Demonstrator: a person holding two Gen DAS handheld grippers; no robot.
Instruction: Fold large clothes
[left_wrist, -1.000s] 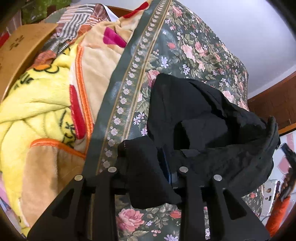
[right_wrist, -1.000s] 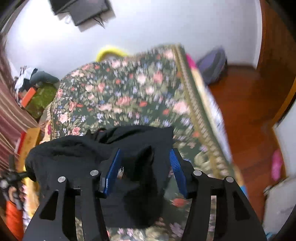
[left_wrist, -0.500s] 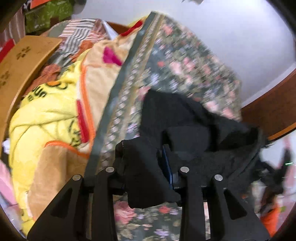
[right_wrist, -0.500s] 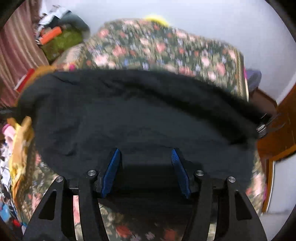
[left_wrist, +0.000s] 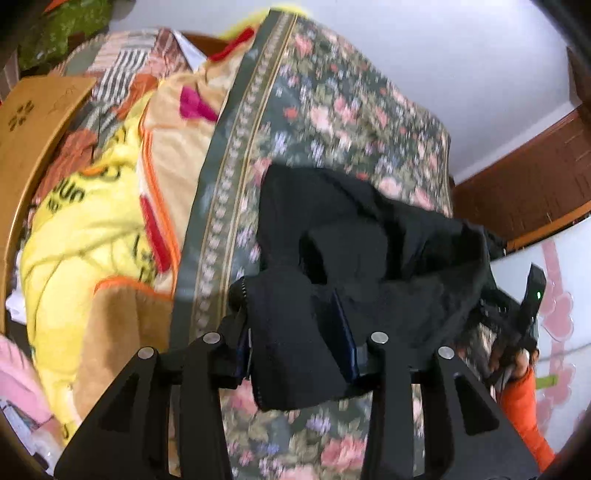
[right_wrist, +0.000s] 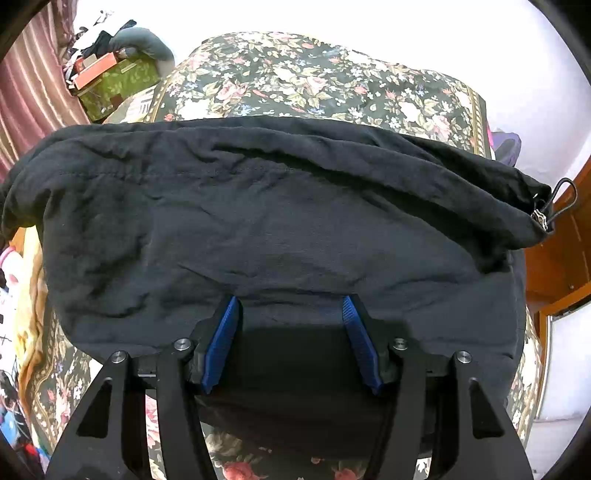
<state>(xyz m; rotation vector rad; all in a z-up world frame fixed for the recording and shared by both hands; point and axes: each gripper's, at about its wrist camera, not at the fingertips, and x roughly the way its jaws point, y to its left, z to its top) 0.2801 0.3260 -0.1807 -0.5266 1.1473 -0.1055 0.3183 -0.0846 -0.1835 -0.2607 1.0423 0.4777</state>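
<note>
Slippage is the main risk: the left gripper (left_wrist: 295, 332) pinches only a bunched corner of the black garment (right_wrist: 280, 229) above the floral bedspread (right_wrist: 314, 77), while the right gripper (right_wrist: 291, 336), jaws spread, merely sits under draped cloth that could slide off.

A black garment (right_wrist: 280, 229) is seen over a bedspread (left_wrist: 332, 110) patterned in dark green with pink and cream roses, a striped flower band running along its left edge. Blue pads (right_wrist: 221, 343) are carried on black fingers. A yellow blanket (left_wrist: 85, 221) (orange trim, black lettering) is piled beyond that edge, beside a leaf-printed green box (right_wrist: 114, 85).
</note>
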